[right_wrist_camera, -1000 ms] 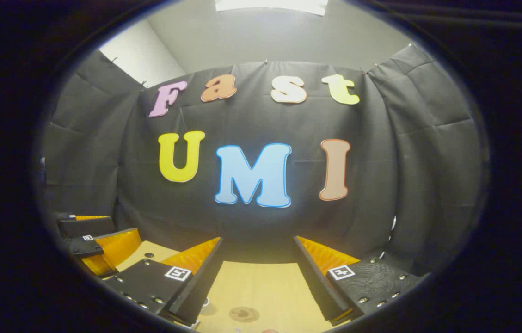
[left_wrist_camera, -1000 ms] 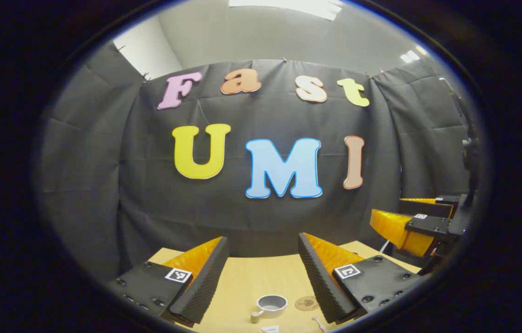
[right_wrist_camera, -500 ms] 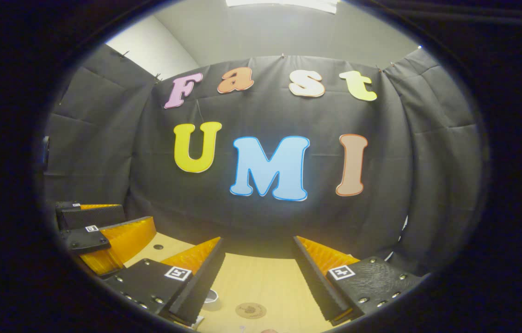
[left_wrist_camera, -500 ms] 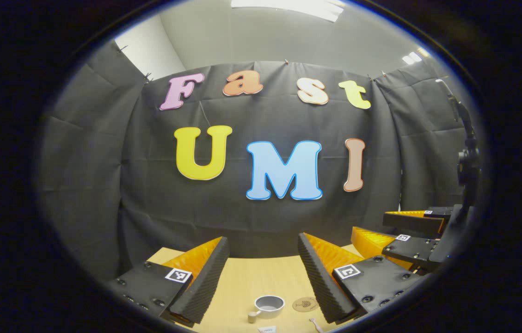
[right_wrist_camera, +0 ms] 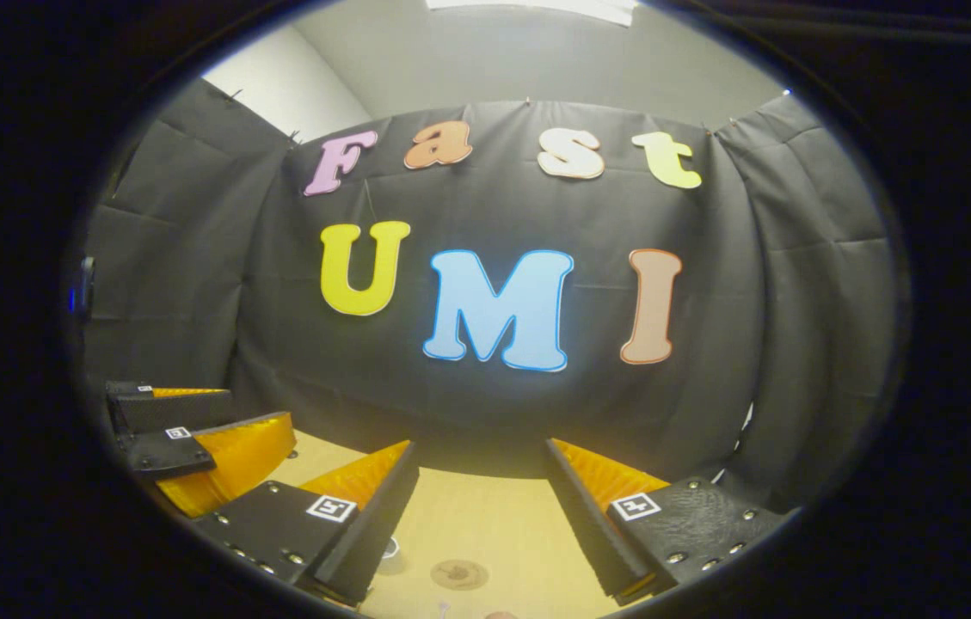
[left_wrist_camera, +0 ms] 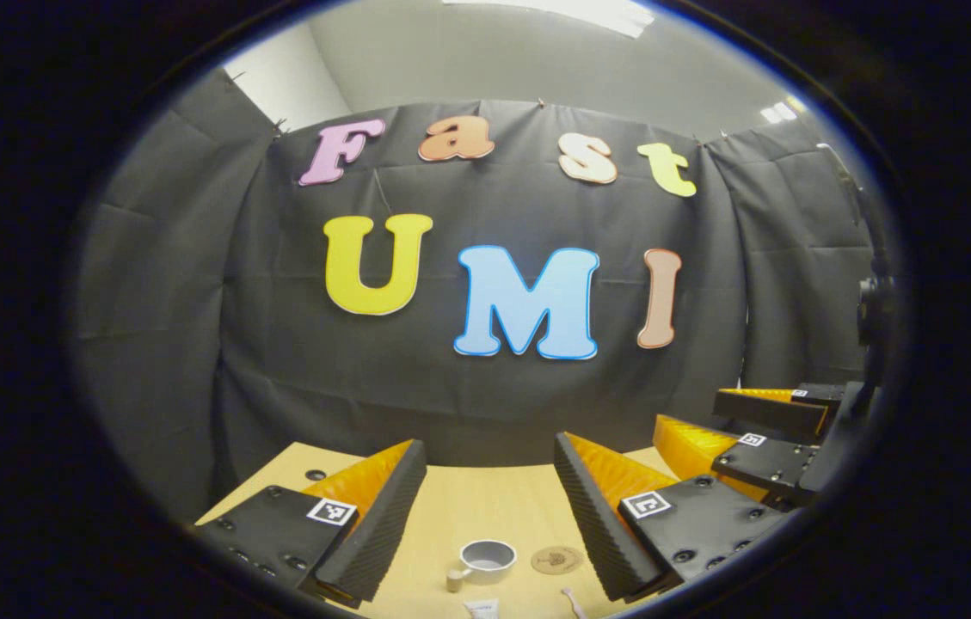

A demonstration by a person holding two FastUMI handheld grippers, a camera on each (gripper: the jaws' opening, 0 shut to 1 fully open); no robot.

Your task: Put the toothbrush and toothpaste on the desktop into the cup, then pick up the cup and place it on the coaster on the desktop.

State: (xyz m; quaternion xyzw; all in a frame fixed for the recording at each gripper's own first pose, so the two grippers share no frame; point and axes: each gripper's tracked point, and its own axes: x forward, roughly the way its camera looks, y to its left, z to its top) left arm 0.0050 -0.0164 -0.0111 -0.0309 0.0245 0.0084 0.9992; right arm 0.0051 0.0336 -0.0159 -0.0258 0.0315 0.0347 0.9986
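In the left gripper view a small pale cup (left_wrist_camera: 486,557) with a side handle stands upright on the wooden desktop (left_wrist_camera: 459,511), low between my fingers. A round brown coaster (left_wrist_camera: 556,560) lies just right of it. The end of the toothpaste (left_wrist_camera: 481,608) and the end of the toothbrush (left_wrist_camera: 572,602) peek in at the bottom edge. My left gripper (left_wrist_camera: 489,447) is open above the table with nothing in it. The right gripper (right_wrist_camera: 480,447) is open too, over the coaster (right_wrist_camera: 457,573). The cup (right_wrist_camera: 388,546) is mostly hidden behind its left finger.
Black cloth walls close the booth behind and at both sides of the desktop. The right gripper (left_wrist_camera: 691,411) hangs at the right of the left gripper view. The left gripper (right_wrist_camera: 260,408) shows at the left of the right gripper view. A small dark hole (left_wrist_camera: 315,474) marks the desktop's far left.
Both views have tipped slightly down and show more desktop. In the left gripper view the cup and coaster sit higher, and the right gripper has come lower. Both stay open.
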